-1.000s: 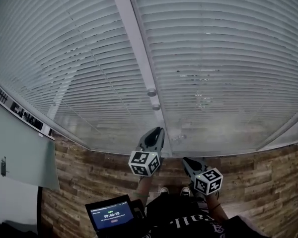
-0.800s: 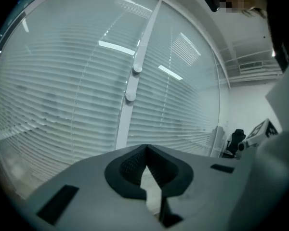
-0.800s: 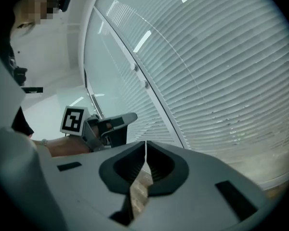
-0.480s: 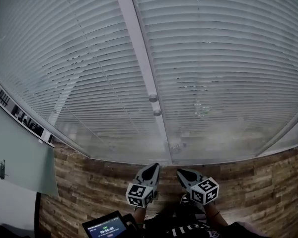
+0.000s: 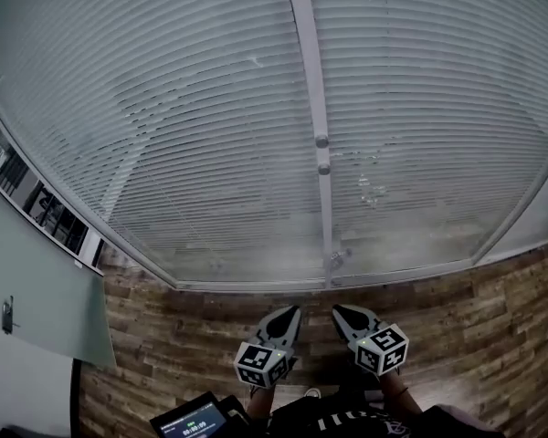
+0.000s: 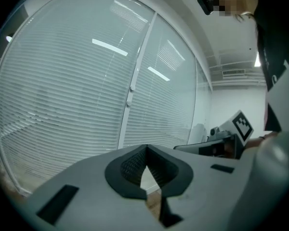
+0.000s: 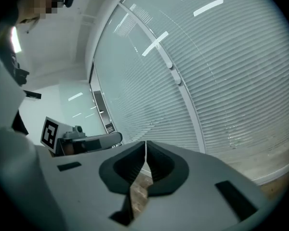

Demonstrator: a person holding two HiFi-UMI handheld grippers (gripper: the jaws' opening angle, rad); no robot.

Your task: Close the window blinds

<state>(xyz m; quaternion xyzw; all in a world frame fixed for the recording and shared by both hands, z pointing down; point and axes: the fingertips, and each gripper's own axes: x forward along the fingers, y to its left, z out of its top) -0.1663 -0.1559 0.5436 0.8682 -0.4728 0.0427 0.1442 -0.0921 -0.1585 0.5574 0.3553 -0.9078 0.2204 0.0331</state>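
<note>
White slatted blinds hang down over both window panes, either side of a pale upright post that carries two small round knobs. My left gripper is shut and empty, low over the wooden floor and well back from the glass. Close on its right, my right gripper is also shut with nothing in it. In the left gripper view the jaw tips meet in front of the blinds. In the right gripper view the tips meet too, blinds behind.
A wood-plank floor runs up to the window's bottom frame. A grey panel with a small handle stands at the left. A small lit screen sits at the bottom edge, by the person's body.
The left gripper has drawn back from the base of the post toward the person. The right gripper has stayed beside it. The post now stands further right in the head view.
</note>
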